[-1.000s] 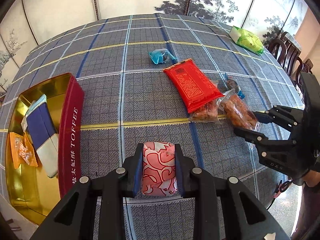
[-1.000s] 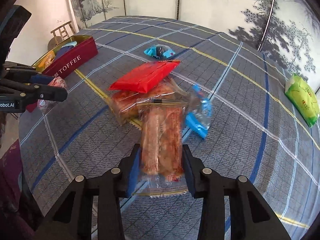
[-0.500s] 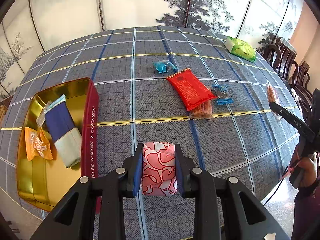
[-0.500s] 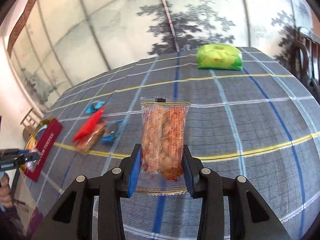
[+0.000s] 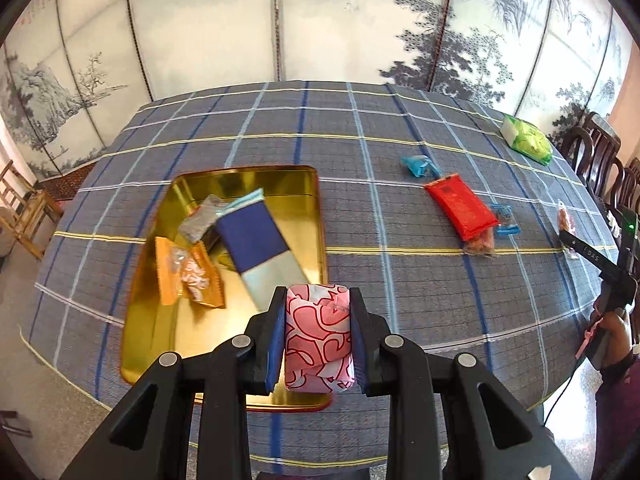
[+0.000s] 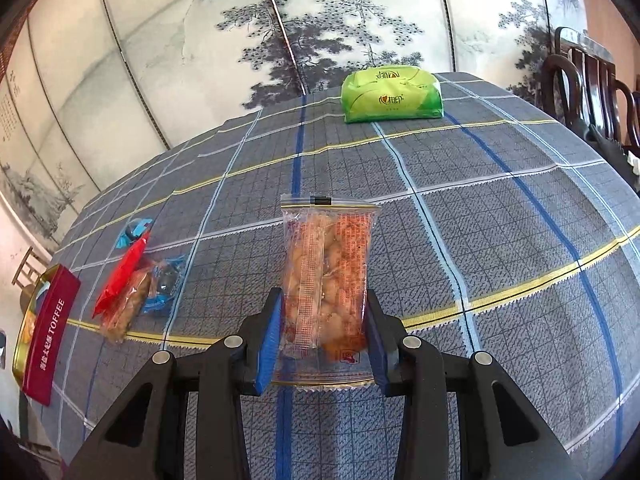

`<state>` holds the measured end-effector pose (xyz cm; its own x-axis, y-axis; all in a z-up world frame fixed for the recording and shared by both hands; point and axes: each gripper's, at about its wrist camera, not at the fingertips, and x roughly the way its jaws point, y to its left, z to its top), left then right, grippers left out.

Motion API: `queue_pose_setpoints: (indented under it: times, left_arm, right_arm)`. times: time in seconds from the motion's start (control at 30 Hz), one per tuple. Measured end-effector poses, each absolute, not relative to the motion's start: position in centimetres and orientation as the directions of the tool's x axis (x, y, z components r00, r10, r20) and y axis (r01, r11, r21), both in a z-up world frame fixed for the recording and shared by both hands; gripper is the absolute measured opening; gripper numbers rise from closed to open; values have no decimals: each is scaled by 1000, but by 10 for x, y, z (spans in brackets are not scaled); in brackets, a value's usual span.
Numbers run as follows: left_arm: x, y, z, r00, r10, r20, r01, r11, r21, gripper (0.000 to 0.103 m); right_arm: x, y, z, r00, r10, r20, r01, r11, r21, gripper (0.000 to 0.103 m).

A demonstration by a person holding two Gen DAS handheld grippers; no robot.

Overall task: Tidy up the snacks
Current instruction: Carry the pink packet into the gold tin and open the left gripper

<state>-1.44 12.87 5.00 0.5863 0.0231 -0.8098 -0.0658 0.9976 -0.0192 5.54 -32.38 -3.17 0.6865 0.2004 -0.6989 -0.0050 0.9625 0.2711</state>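
My left gripper [image 5: 318, 336] is shut on a pink and white patterned snack packet [image 5: 318, 340], held over the near right corner of the gold toffee tin [image 5: 156, 344]. Inside the tin lie a blue and white packet [image 5: 256, 248], an orange packet [image 5: 186, 276] and a small grey one [image 5: 200, 222]. My right gripper [image 6: 322, 328] is shut on a clear packet of orange-brown snacks [image 6: 326, 276], held above the checked tablecloth. On the cloth lie a red packet [image 5: 460, 206], a clear packet of brown snacks [image 5: 480, 245] under it and two blue wrappers [image 5: 418, 165].
A green pack [image 6: 392, 94] lies at the table's far side. The tin's red side [image 6: 48, 340] reads TOFFEE at the left in the right wrist view. Dark wooden chairs [image 6: 592, 80] stand at the right edge. A painted folding screen stands behind the table.
My left gripper has carried the pink packet up and left until it hangs over the tin's corner. My right gripper lifted the clear snack packet off the pile and swung to the right.
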Motion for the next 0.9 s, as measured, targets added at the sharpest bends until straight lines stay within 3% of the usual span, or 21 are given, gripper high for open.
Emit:
queue_pose_setpoints:
  times: [0.27,0.9]
  left_arm:
    - [-18,180,42,581,100,-808,-139,990,23,23]
    - [-24,198,30,603,163,-781,-193,980,55,22]
  right_arm:
    - [56,-325,-33,684,192,-704,8,963,270,39]
    - [62,-323,-36,665,162,-729,28,970,241,39]
